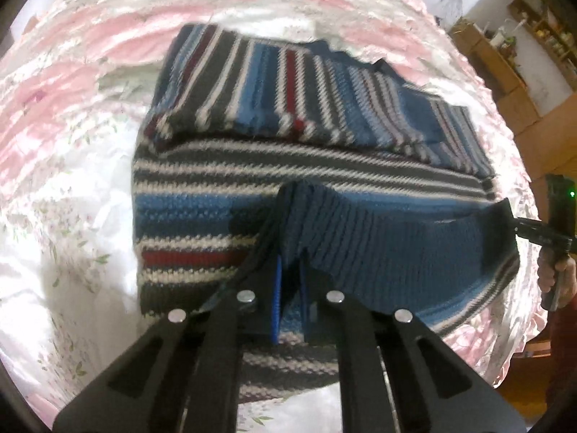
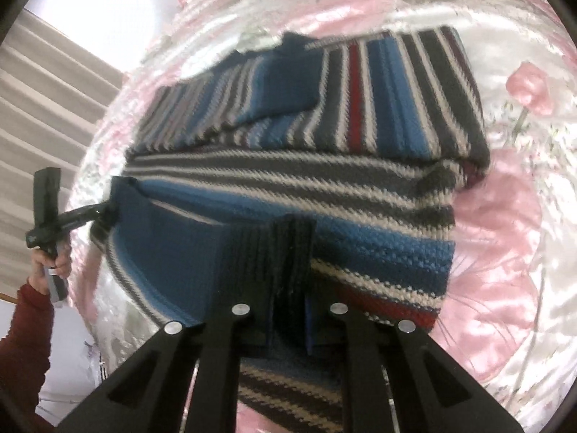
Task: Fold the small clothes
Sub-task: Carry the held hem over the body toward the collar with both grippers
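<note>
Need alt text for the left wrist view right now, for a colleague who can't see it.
The left tool is shut on the ribbed blue hem of a striped blue, grey, white and red knitted sweater on a pink floral satin bedspread; the right tool grips the same hem.

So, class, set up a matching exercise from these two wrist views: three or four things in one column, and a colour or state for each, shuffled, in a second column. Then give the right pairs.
Things:
1. striped sweater
2. bedspread
3. left claw
4. sleeve

Colour or state:
A. dark red
B. shut on the ribbed blue hem
C. shiny pink and white, floral
D. blue, grey, white and red stripes, partly folded

Pairs: 1-D, 2-C, 3-B, 4-A
</note>
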Action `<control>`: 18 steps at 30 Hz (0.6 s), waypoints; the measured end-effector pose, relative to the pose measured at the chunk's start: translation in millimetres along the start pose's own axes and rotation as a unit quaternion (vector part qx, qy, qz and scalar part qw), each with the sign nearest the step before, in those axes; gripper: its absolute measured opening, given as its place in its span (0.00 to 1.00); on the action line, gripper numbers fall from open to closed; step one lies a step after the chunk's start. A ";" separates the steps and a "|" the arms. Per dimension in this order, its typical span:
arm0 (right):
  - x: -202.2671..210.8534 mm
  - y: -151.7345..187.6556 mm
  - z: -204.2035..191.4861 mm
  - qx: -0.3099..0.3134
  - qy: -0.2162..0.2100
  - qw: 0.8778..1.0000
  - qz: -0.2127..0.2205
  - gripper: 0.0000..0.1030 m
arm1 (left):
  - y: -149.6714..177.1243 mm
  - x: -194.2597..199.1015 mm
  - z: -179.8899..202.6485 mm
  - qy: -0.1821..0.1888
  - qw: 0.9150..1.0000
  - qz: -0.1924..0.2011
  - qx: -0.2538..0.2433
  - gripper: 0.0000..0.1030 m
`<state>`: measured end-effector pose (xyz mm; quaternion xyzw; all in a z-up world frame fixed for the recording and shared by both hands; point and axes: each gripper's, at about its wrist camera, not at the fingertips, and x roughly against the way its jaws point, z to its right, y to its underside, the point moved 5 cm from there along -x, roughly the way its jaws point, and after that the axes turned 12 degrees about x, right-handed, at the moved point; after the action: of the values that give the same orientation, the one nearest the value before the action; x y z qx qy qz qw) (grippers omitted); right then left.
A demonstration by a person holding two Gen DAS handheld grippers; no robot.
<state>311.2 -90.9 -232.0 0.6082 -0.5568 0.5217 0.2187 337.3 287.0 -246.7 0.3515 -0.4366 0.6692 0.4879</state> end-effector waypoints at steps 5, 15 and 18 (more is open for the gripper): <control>-19.0 4.8 7.4 -0.018 0.001 1.000 -0.010 0.12 | -3.0 -16.7 -9.1 0.004 1.000 -0.013 0.016 0.08; 13.4 -1.1 3.3 -0.020 -0.017 0.999 0.037 0.11 | -11.4 13.8 2.2 0.027 0.998 0.043 0.028 0.04; 36.1 -13.9 1.3 -0.017 -0.016 0.998 0.063 0.11 | -20.7 33.2 13.5 0.038 0.997 0.069 0.026 0.04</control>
<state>318.4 -104.3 -196.4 0.5764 -0.6063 0.5152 0.1867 348.6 288.9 -207.0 0.3070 -0.4234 0.7255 0.4474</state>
